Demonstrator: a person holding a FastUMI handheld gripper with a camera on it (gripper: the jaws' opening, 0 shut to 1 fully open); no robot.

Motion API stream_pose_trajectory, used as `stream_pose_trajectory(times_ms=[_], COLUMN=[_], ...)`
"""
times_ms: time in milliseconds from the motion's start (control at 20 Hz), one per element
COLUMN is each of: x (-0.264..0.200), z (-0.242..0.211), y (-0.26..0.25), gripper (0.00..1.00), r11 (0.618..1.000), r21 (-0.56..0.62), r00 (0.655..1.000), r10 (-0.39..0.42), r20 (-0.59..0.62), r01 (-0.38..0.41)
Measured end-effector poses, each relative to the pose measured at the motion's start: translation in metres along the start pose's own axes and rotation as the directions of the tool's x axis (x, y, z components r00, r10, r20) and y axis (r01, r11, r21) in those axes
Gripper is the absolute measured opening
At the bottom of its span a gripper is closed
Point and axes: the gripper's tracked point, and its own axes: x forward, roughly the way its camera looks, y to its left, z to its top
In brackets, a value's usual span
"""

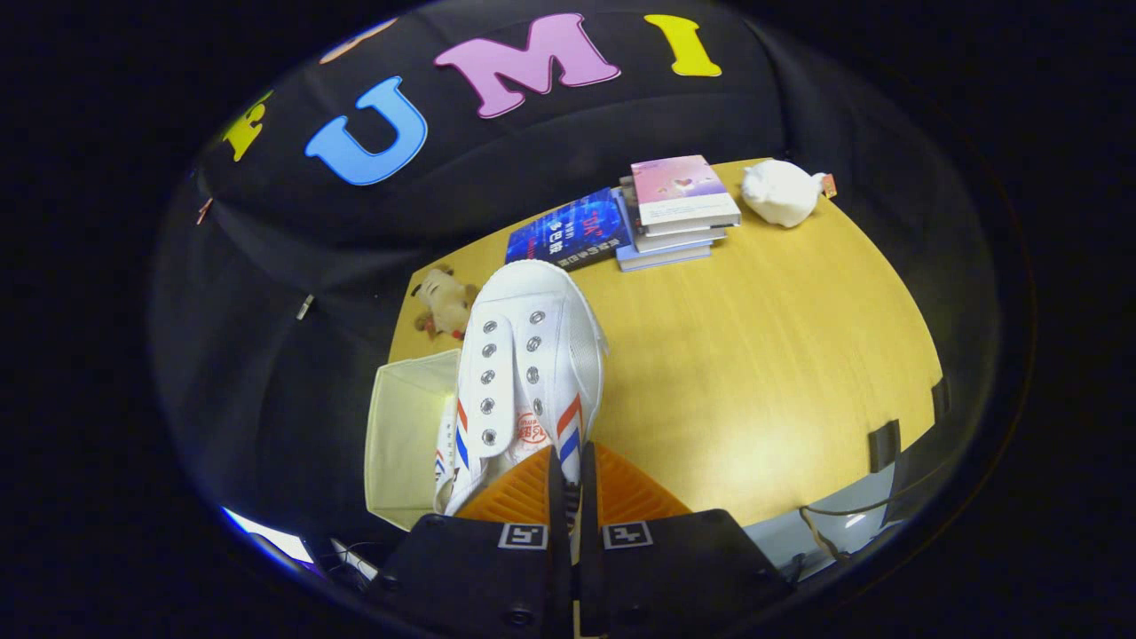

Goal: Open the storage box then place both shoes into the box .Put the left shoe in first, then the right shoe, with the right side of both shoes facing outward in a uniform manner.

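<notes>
The gripper (pixel 572 484) has its fingers pinched nearly together on the heel edge of a white shoe (pixel 528 368), held above the wooden table (pixel 754 373). The shoe's long axis runs away from the fingers, toe pointing far. A red stamp on its tongue is unreadable. Just left sits the storage box (pixel 404 435), another shoe (pixel 444 466) inside.
</notes>
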Motion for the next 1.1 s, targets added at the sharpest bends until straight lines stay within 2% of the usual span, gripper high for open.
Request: stream_pose_trajectory(times_ms=[150,400,700,1000,1100], x=[0.008,0.038,0.091,0.108,0.109], z=[-0.010,-0.040,-0.074,-0.081,-0.083], y=[0.048,0.112,0.136,0.142,0.143], gripper=[0.08,0.08,0.08,0.09,0.12], r11=[0.997,0.986,0.991,0.991,0.987], r21=[-0.068,-0.108,-0.101,-0.122,-0.147], r00=[0.999,0.989,0.981,0.979,0.978], r10=[0.046,0.117,0.073,0.033,0.030], r20=[-0.016,-0.093,-0.182,-0.203,-0.205], r01=[-0.047,-0.127,-0.092,-0.059,-0.061])
